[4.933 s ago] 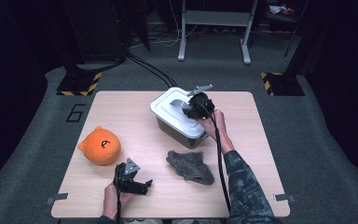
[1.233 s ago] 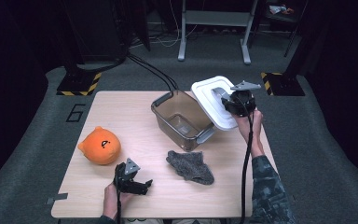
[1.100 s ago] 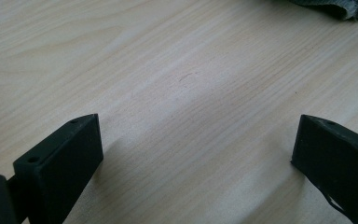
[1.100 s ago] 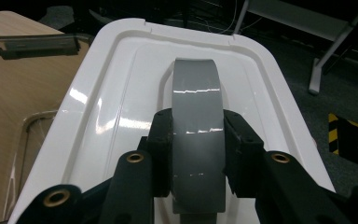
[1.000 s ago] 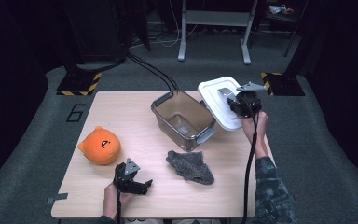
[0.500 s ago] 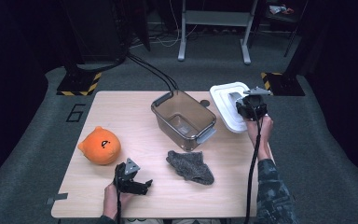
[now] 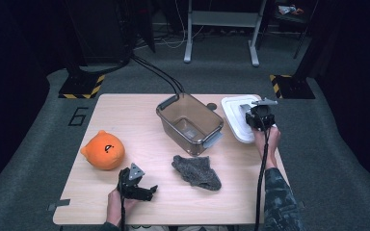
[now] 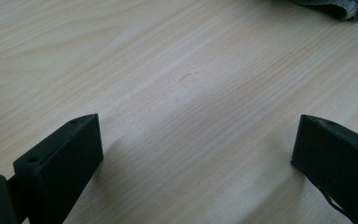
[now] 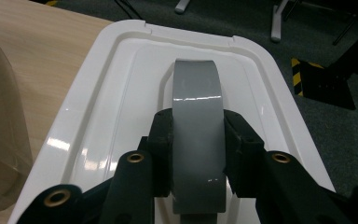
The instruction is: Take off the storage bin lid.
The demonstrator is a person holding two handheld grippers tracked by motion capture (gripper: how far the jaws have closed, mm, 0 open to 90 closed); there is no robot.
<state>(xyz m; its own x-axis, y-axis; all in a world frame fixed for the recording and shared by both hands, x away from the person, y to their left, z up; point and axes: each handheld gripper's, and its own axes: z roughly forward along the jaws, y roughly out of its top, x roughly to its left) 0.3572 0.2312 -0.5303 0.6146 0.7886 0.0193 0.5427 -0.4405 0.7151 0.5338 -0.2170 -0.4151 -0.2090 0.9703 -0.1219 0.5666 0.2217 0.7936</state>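
White lid (image 9: 121,107) by grey handle (image 9: 196,140) in right gripper (image 9: 196,154), left gripper (image 8: 196,154) wide, empty

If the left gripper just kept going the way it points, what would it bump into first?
Probably the bare table: the left gripper points down at the wood, its jaws wide open with nothing between them. Sliding on along the surface, it would likely reach the grey cloth next, though depth is hard to judge.

We counted one table (image 7: 125,115), one clear plastic bin (image 7: 189,122), one white lid (image 7: 236,118) with one grey handle (image 9: 198,121), one orange plush toy (image 7: 103,150), one grey cloth (image 7: 196,171), and two grippers: left (image 7: 142,190), right (image 7: 259,118).
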